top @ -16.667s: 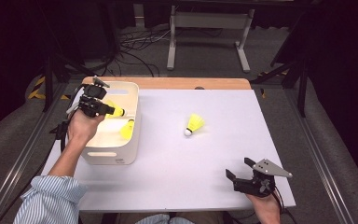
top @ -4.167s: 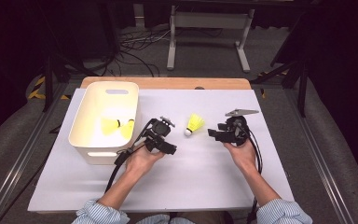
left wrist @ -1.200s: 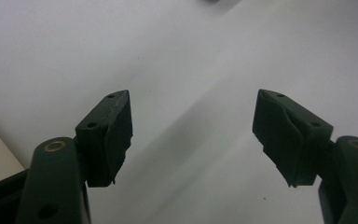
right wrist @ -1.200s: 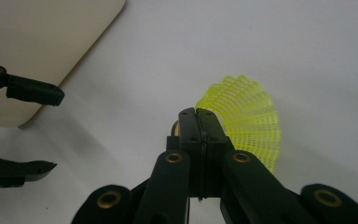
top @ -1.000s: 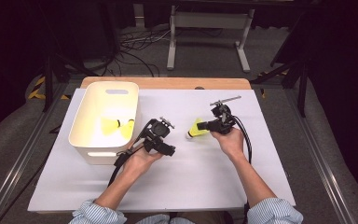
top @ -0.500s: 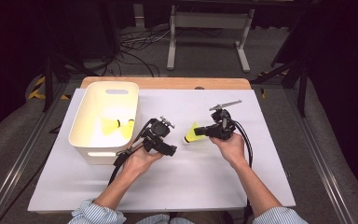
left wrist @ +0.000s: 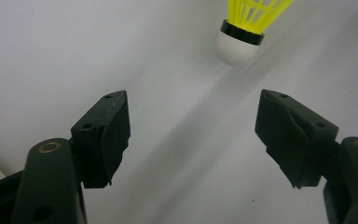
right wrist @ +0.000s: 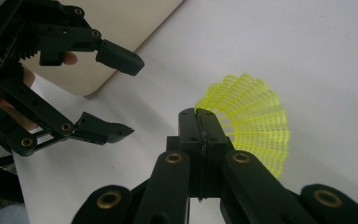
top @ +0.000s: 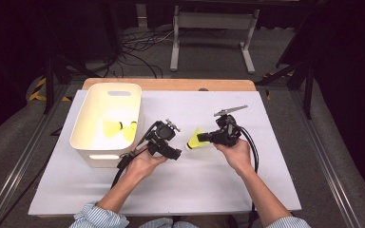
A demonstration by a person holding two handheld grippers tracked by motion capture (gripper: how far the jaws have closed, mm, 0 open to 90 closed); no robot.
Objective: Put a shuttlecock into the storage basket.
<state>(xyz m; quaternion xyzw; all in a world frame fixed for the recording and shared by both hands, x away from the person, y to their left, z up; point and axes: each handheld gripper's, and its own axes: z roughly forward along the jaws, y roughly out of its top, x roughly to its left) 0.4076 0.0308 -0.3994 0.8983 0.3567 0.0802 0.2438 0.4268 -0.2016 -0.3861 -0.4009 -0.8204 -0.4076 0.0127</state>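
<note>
— Looking down, what do you see?
— A white table [top: 123, 190] in a dark room, with cables [top: 142, 47] on the grey floor behind it.
— And the yellow birdie [top: 196, 140]?
— It has a net skirt and a white round tip. The right claw [top: 203, 137] pinches its skirt edge, jaws pressed together, near the middle of the table.
— The left claw [top: 177, 156]?
— Wide apart, holding nothing, just beside the birdie.
— Anything else?
— A white tub [top: 88, 142] on the left with more yellow birdies [top: 119, 129] inside.
</note>
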